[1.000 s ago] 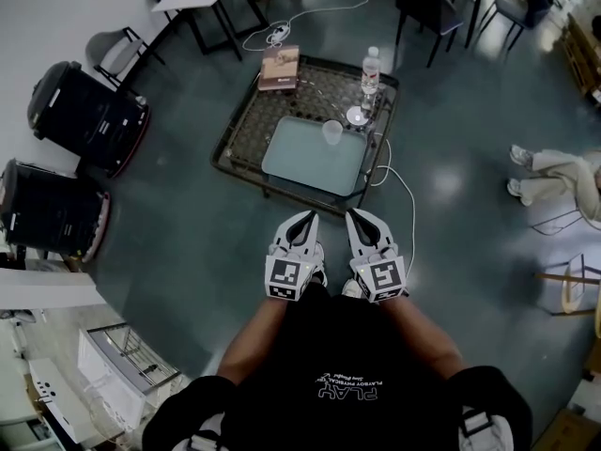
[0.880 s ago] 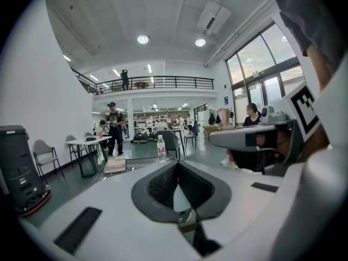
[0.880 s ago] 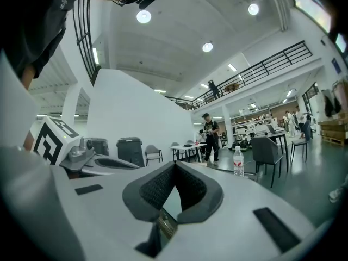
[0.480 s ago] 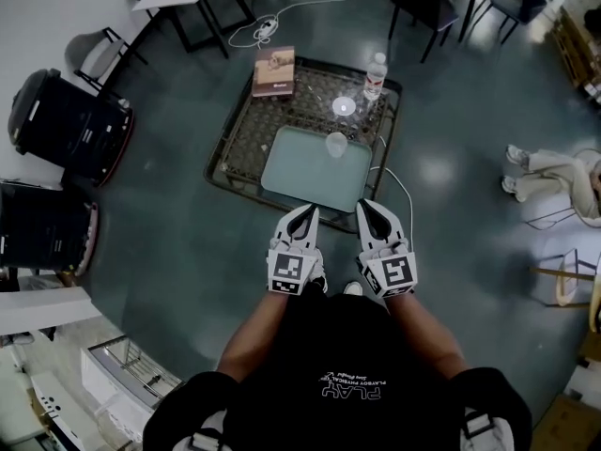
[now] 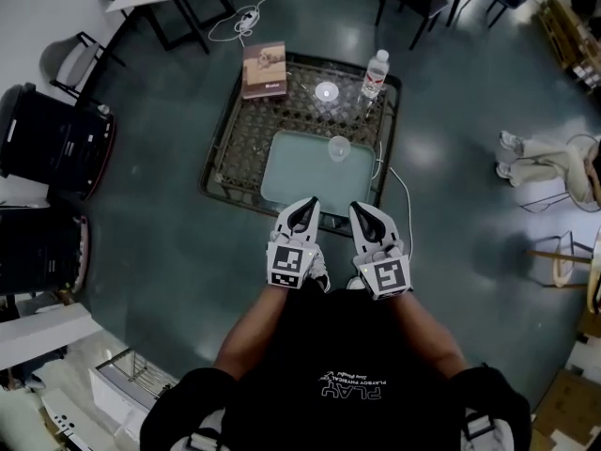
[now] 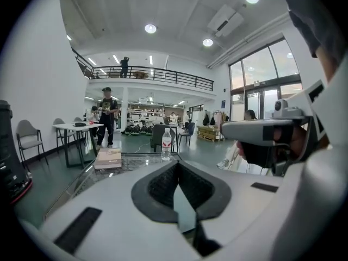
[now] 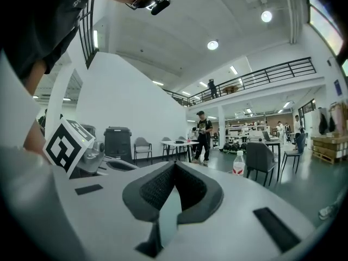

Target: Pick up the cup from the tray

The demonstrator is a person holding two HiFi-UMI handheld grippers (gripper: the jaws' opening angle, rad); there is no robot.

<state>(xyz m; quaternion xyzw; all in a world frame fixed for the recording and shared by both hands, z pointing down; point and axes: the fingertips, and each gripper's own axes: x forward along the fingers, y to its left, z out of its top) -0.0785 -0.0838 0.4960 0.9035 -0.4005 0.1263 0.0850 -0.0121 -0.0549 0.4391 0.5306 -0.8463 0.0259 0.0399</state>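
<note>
Cup stands upright at the far edge of the tray, which lies on the low counter. It is clear of the bottle and book beyond, so nothing crowds a grab. The left gripper and right gripper hang side by side at the counter's near rim. Both are short of the cup, jaws pressed together on nothing. I'd say one pair must open before reaching in.
</note>
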